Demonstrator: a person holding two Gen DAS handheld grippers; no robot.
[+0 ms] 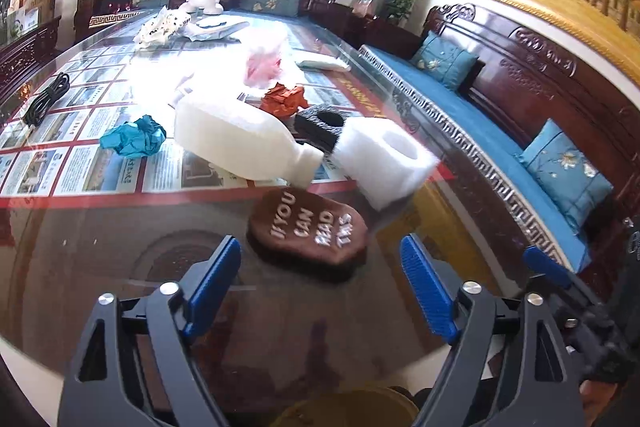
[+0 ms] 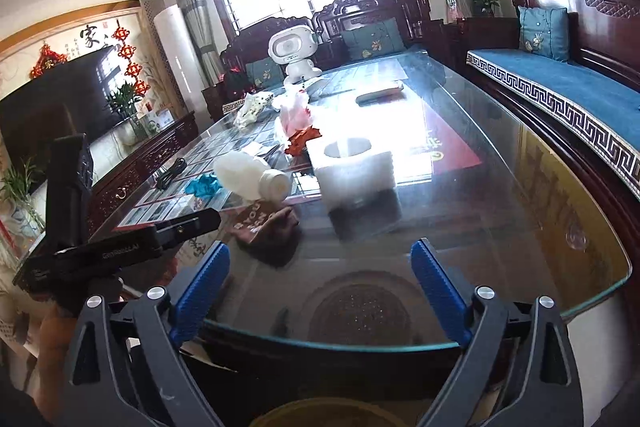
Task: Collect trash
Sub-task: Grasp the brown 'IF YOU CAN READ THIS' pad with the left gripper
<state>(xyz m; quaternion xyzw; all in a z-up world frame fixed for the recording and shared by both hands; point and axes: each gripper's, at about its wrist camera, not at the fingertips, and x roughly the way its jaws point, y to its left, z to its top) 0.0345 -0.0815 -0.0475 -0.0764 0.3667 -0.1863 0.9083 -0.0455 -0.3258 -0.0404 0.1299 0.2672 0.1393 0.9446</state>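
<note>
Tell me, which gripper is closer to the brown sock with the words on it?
Left. The left gripper hangs open just short of the brown sock, which lies straight ahead between its fingers. The right gripper is open too, but the sock sits farther ahead and off to its left.

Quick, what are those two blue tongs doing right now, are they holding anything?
Left tongs: open, holding nothing, above the brown lettered pad.
Right tongs: open, holding nothing, near the glass table edge.
</note>
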